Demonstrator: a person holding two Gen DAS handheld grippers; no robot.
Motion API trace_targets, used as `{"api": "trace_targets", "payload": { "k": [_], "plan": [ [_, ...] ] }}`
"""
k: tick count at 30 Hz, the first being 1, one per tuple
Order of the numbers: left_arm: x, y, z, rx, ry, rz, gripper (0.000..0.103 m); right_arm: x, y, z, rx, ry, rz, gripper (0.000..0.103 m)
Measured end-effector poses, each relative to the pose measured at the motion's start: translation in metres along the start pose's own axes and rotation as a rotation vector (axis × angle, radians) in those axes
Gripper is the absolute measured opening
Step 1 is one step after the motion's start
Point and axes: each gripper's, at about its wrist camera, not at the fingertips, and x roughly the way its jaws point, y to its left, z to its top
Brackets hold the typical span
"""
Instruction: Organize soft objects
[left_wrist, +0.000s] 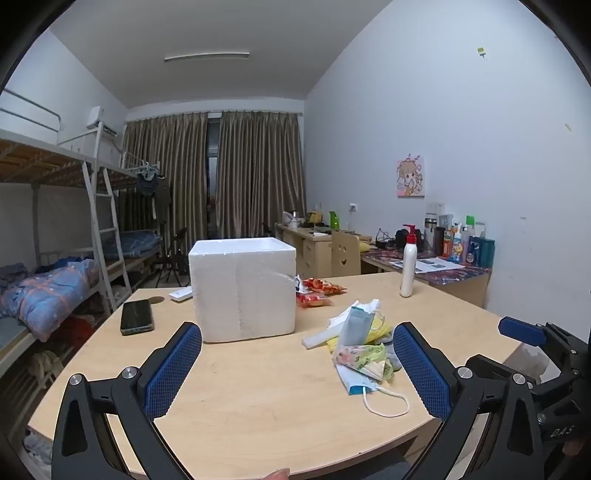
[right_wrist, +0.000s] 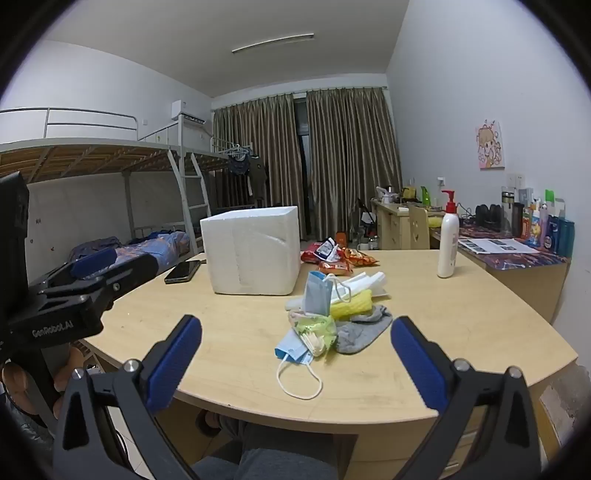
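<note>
Soft pile (right_wrist: 332, 317): masks, sock, cloths heaped on bench (right_wrist: 480, 332), just ahead of my right gripper (right_wrist: 295, 363).
Grippers: both mine spread wide, empty; left gripper (left_wrist: 297, 365) beside.
Approach: I'd pinch the nearest mask (right_wrist: 293, 350) low, lifting one item only.
Foam box (right_wrist: 255, 251): beyond, likely destination.

- Left gripper (left_wrist: 297, 369): black frame carrying silver screws, blue cross-hatched pads, white "GenRobot.AI" lettering showing.
- Right gripper (right_wrist: 296, 363): matching black frame, blue pads.
- Person wearing grey trousers (right_wrist: 266, 461).
</note>
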Motion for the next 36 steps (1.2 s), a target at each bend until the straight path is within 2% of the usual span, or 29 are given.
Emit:
{"api": "trace_targets", "payload": {
  "k": [1,8,11,36],
  "plan": [
    [0.0,0.0,0.0,0.001,-0.001,0.001,0.103,0.0,0.0,0.0,0.013,0.023,0.002,0.103],
    [0.009,-0.01,0.002,0.016,0.024,-0.014,0.103,0.001,-0.001,0.001,0.002,0.014,0.0,0.103],
    [-0.006,-0.008,0.008,0.024,0.013,-0.018,0.103,0.001,-0.001,0.001,0.0,0.006,-0.003,0.103],
    [-0.001,0.001,0.0,0.007,-0.015,-0.012,0.103,0.0,0.0,0.001,-0.003,0.006,0.0,0.103]
  ]
}}
